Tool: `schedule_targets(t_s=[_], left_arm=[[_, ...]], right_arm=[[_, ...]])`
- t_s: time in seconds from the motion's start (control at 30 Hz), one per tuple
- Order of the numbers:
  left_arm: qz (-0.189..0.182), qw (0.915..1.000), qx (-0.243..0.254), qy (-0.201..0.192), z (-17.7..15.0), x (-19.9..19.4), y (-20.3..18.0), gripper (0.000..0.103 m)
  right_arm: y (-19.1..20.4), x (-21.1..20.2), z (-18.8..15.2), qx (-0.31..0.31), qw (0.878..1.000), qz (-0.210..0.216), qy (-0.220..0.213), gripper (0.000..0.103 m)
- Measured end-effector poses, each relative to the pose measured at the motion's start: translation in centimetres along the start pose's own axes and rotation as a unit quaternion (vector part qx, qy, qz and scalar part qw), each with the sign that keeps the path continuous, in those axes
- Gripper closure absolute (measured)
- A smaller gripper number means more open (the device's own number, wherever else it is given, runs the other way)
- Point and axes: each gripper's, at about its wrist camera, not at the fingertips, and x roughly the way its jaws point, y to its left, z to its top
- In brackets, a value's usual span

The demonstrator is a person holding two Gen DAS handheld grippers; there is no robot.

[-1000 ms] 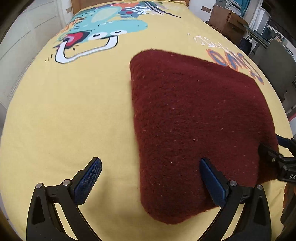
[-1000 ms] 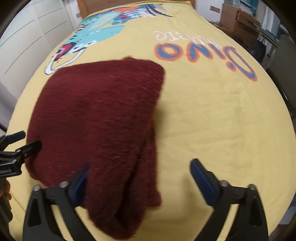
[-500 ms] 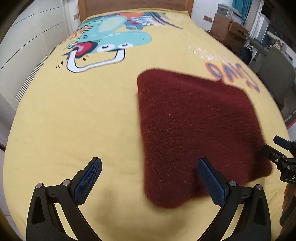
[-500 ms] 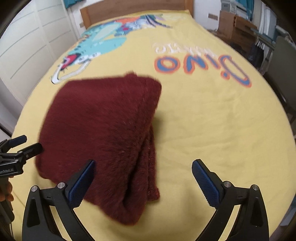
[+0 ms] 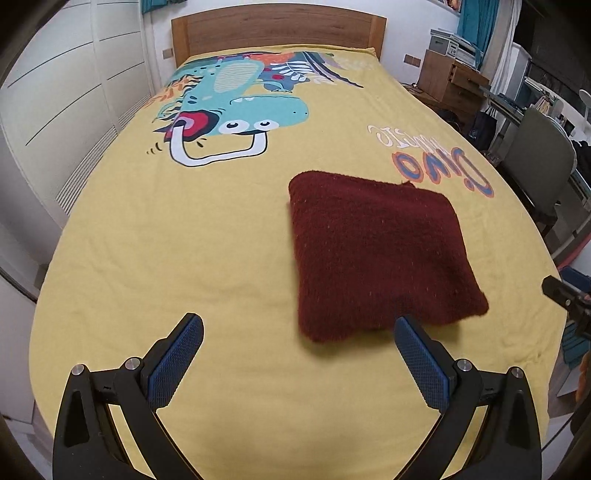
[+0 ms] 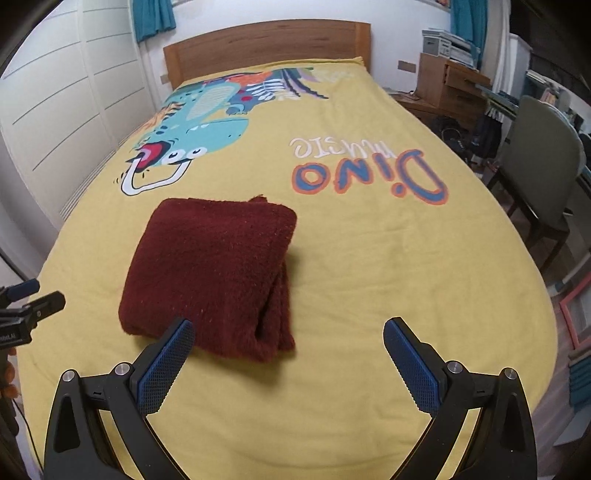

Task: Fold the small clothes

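A dark red fuzzy garment (image 5: 380,254) lies folded into a thick square on the yellow bedspread (image 5: 184,258). It also shows in the right wrist view (image 6: 214,273), with its stacked folded edges facing right. My left gripper (image 5: 299,362) is open and empty, held above the bed a little short of the garment's near edge. My right gripper (image 6: 288,362) is open and empty, also short of the garment. Each gripper's tip shows at the edge of the other's view.
The bedspread has a dinosaur print (image 5: 229,118) and "Dino" lettering (image 6: 369,177). A wooden headboard (image 5: 277,29) stands at the far end. White cupboard doors (image 5: 55,110) are on the left. A grey chair (image 6: 543,166) and wooden drawers (image 6: 450,85) stand on the right.
Both grippers have pulled back and up from the folded garment, which now looks smaller and farther off. Both stay open; the garment lies still.
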Motion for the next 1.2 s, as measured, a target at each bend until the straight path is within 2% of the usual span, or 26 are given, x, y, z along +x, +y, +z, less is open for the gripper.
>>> schedule_targets(t_s=[0.5, 1.2], left_arm=[[0.027, 0.9994, -0.008, 0.017, -2.5, -1.0, 1.0, 0.001], [0.037, 0.9991, -0.005, 0.018, -2.6, -1.3, 1.5, 0.001]], right_arm=[[-1.1, -3.6, -2.3, 0.004, 1.0, -0.021, -0.004, 0.001], [-1.1, -4.0, -2.2, 0.004, 1.0, -0.01, 0.006, 0.001]])
